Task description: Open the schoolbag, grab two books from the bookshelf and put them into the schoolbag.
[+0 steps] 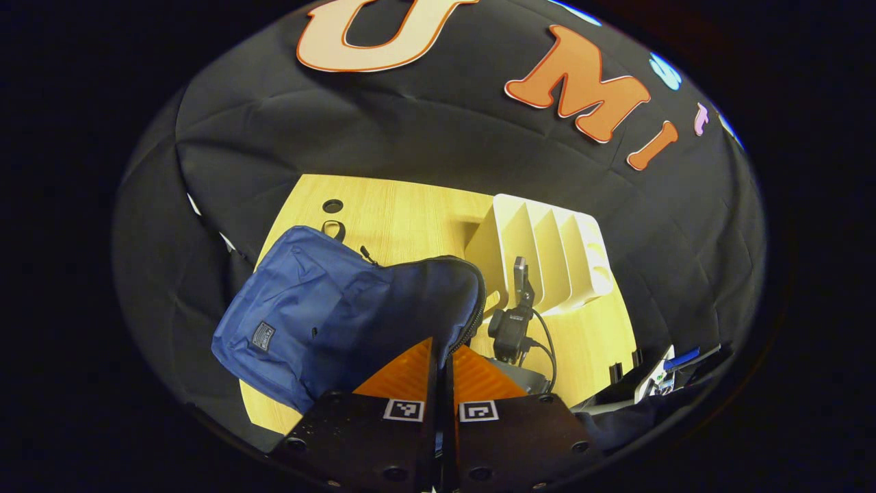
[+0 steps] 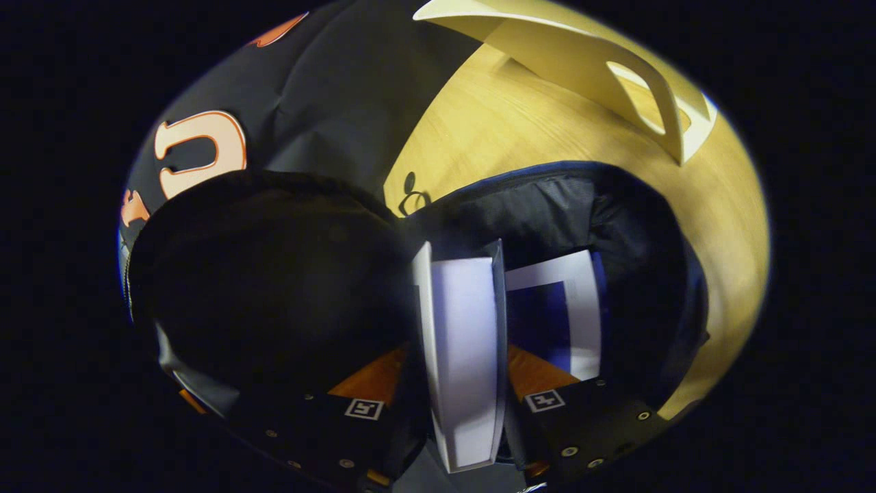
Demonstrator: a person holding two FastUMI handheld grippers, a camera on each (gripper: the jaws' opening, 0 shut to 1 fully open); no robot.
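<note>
Our right gripper (image 2: 460,383) clamps a white book (image 2: 465,356) inside the blue fabric schoolbag (image 2: 568,205); our left gripper (image 1: 441,373) pinches its zippered rim.

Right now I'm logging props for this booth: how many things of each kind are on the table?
Bags: 1, blue bag
Books: 2, one held book, one book already inside the bag
Racks: 1, rack
Tools: 2, left tool, right tool
Total: 6

Dim booth – sharp centre, fisheye-warped edges.
</note>
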